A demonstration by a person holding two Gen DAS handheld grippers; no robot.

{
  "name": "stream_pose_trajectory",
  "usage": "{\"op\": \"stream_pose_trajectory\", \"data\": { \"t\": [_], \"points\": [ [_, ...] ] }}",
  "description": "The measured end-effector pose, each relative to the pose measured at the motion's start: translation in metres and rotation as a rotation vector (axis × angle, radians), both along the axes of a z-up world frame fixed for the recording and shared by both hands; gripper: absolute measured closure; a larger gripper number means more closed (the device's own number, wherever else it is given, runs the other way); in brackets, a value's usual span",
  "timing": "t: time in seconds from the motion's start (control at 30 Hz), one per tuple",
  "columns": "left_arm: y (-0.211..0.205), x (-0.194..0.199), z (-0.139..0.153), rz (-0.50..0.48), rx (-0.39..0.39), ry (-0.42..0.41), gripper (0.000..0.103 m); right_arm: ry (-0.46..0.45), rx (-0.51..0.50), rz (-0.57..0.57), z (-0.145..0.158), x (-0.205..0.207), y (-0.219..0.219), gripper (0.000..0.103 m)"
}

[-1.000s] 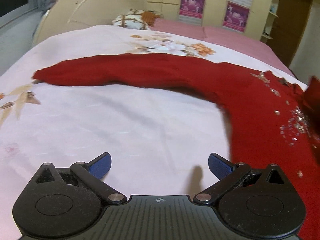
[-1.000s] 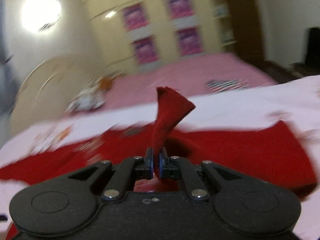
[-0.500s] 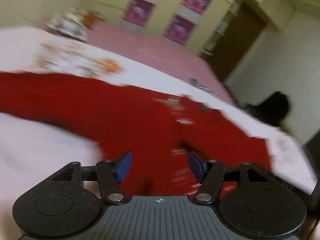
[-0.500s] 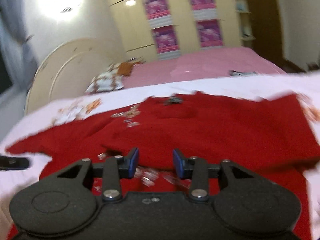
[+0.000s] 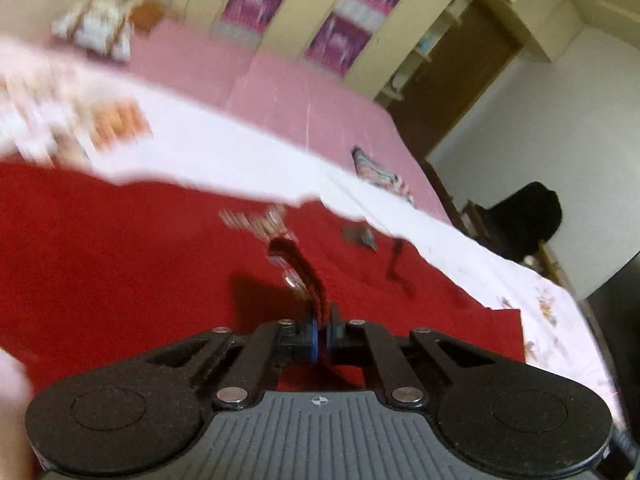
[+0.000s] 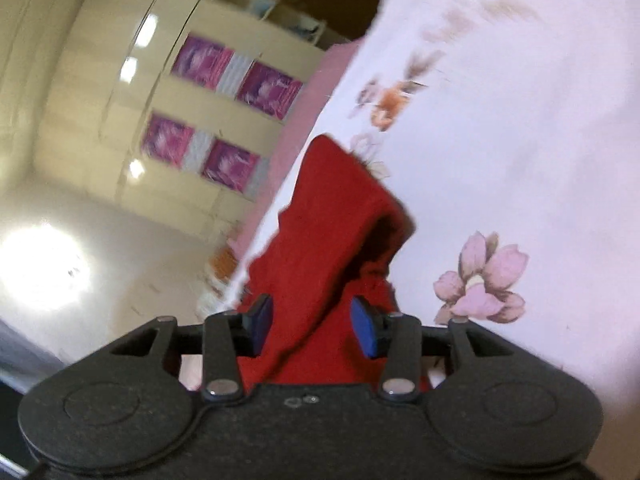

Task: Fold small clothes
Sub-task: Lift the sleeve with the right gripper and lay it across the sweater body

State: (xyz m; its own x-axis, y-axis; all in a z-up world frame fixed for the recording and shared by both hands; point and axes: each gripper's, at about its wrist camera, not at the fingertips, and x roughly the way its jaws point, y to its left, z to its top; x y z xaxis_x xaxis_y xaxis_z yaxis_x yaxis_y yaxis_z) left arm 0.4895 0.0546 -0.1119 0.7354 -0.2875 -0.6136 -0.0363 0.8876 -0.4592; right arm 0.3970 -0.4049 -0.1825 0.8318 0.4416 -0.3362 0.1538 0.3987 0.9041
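Pinching a raised ridge of the soft red knit garment with sparkly beading (image 5: 140, 264), left gripper (image 5: 321, 338), jaws pressed together on the cloth after just closing from wide. Gripped near the beaded front, probably so that this layer can be lifted and carried across for a fold. Pulled up into a narrow dark crest just ahead of the blue pads (image 5: 313, 336), with the rest of the garment lying flat and spread over the pale floral bedsheet (image 5: 224, 156).

Standing apart around a bunched red sleeve or corner (image 6: 332, 216), right gripper (image 6: 310, 326), jaws spread and just widened, pads not seen pressing on the fabric though cloth lies between them. Judged a release or a fresh approach: hard to say which. Tilted steeply, so the sheet with its pink printed flower (image 6: 478, 280) fills one side of that view.

Beyond the garment, a pink bedspread (image 5: 280, 92) and a cream wardrobe with purple pictures (image 5: 336, 20), well apart from the work. Blurred in both views.

Next move, by judgement: a steady lift on the left side without dragging the beads; risk of the loose right end flopping back.
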Motion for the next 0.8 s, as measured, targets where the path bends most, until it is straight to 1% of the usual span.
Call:
{"op": "stream_pose_trajectory", "data": {
  "t": [0.03,0.07,0.2,0.23,0.27,0.3,0.33,0.4,0.5,0.57,0.6,0.63,0.67,0.7,0.77,0.8],
  "points": [
    [0.005,-0.004,0.002,0.003,0.025,-0.003,0.100,0.003,0.046,-0.016,-0.005,0.002,-0.003,0.053],
    [0.013,-0.006,0.001,0.014,0.032,0.006,0.100,0.004,0.075,-0.025,-0.010,0.004,-0.005,0.052],
    [0.033,-0.008,-0.014,0.032,0.027,0.052,0.100,0.029,0.204,-0.032,-0.029,0.014,-0.008,0.051],
    [0.032,-0.006,-0.017,0.030,0.029,0.053,0.100,0.024,0.249,-0.039,-0.033,0.016,-0.009,0.051],
    [0.035,-0.008,-0.018,0.033,0.032,0.051,0.100,0.017,0.328,-0.054,-0.040,0.017,-0.011,0.051],
    [0.039,-0.009,-0.019,0.042,0.028,0.049,0.100,0.019,0.385,-0.066,-0.046,0.018,-0.013,0.051],
    [0.042,-0.009,-0.020,0.054,0.022,0.047,0.100,0.030,0.424,-0.073,-0.050,0.020,-0.016,0.051],
    [0.049,-0.011,-0.018,0.076,0.018,0.040,0.100,0.030,0.445,-0.063,-0.053,0.027,-0.017,0.051],
    [0.052,-0.012,-0.019,0.068,0.025,0.050,0.100,0.041,0.438,-0.046,-0.052,0.038,-0.017,0.052],
    [0.048,-0.010,-0.023,0.048,0.036,0.073,0.100,0.057,0.398,-0.038,-0.051,0.045,-0.015,0.059],
    [0.047,-0.010,-0.024,0.049,0.041,0.081,0.100,0.072,0.355,-0.033,-0.046,0.046,-0.013,0.070],
    [0.046,-0.012,-0.025,0.055,0.042,0.084,0.100,0.094,0.295,-0.029,-0.043,0.050,-0.011,0.088],
    [0.046,-0.013,-0.027,0.066,0.042,0.086,0.100,0.121,0.232,-0.020,-0.041,0.052,-0.009,0.097],
    [0.046,-0.015,-0.027,0.078,0.047,0.084,0.100,0.141,0.198,-0.017,-0.038,0.053,-0.007,0.101],
    [0.046,-0.016,-0.033,0.081,0.063,0.096,0.100,0.130,0.147,-0.010,-0.031,0.052,-0.005,0.101],
    [0.045,-0.015,-0.038,0.078,0.073,0.111,0.100,0.128,0.098,-0.005,-0.028,0.053,-0.005,0.101]
  ]
}}
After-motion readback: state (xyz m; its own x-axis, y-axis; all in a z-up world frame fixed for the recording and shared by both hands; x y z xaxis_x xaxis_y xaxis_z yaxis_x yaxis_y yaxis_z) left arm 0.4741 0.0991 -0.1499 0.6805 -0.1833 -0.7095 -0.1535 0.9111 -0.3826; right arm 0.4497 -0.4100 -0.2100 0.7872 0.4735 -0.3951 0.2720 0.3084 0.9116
